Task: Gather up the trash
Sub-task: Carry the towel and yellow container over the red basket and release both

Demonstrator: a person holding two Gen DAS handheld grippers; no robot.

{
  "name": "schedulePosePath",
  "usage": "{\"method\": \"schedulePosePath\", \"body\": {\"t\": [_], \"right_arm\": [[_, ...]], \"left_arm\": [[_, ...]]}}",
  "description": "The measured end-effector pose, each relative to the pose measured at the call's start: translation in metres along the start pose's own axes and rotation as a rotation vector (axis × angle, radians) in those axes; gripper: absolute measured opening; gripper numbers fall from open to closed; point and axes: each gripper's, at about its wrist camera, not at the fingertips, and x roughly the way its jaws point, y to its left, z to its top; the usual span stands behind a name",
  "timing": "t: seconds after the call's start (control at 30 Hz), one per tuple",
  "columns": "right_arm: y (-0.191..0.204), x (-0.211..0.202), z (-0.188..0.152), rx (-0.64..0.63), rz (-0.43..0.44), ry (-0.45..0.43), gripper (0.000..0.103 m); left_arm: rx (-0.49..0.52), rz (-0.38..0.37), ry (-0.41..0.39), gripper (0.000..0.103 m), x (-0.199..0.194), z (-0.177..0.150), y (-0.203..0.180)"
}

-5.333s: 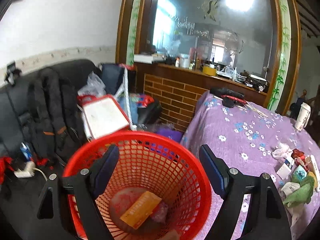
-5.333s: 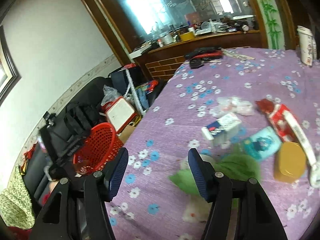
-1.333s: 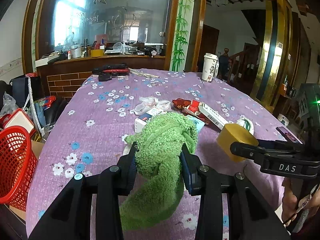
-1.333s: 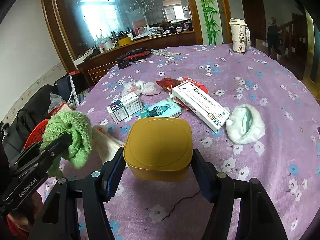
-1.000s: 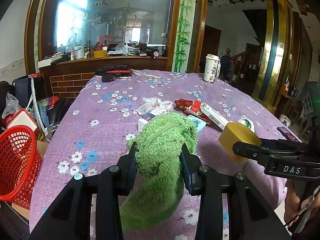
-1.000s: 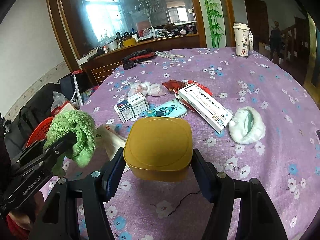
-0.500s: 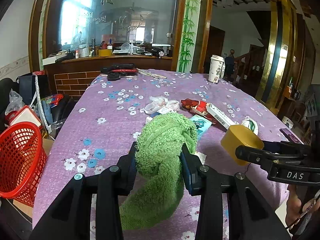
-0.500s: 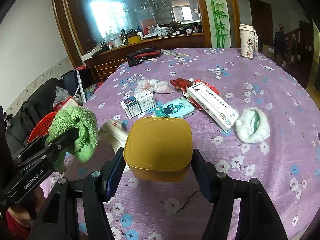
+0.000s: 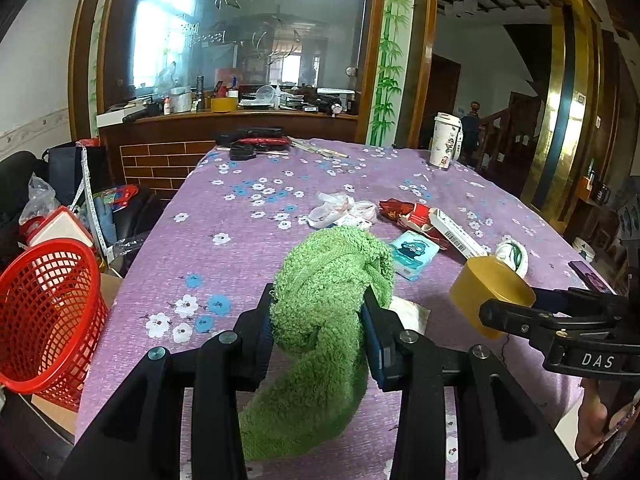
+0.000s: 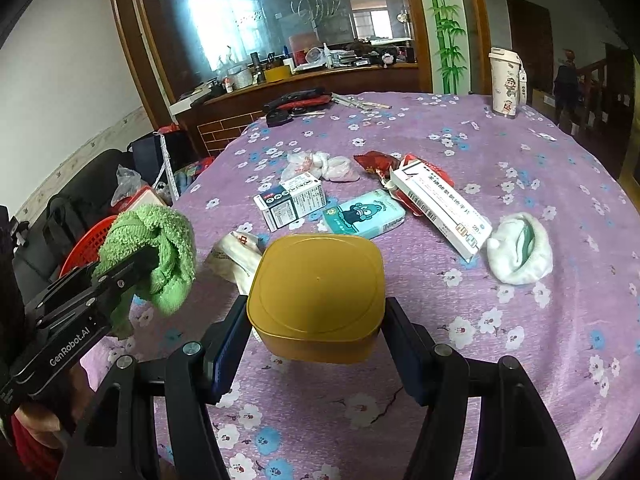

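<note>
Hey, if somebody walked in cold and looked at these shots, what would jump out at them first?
Probably the fluffy green towel clamped in the left gripper, hanging above the purple flowered tablecloth. Next, the yellow tub gripped by the right gripper, also lifted off the table. Then the red mesh basket beside the table's left edge, and the boxes and wrappers scattered mid-table.

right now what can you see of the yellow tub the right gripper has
The yellow tub is a squat, rounded-square container, plastic by its look, with one broad flat face toward the camera. The right gripper holds it by two opposite sides, lifted clear of the purple floral tablecloth. Nothing else touches it. Whether anything is inside cannot be seen.
</note>
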Motion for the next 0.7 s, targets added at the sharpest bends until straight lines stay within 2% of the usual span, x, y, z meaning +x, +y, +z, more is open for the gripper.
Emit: {"method": "schedulePosePath", "body": {"t": [0.4, 0.7], "right_arm": [[0.026, 0.010, 0.010, -0.055, 0.036, 0.012, 0.070], [0.075, 0.032, 0.029, -0.123, 0.134, 0.054, 0.070]], "left_arm": [[-0.036, 0.040, -0.016, 0.038, -0.012, 0.002, 0.022], [-0.115, 0.133, -0.058, 0.038, -0.038, 0.010, 0.076]]}}
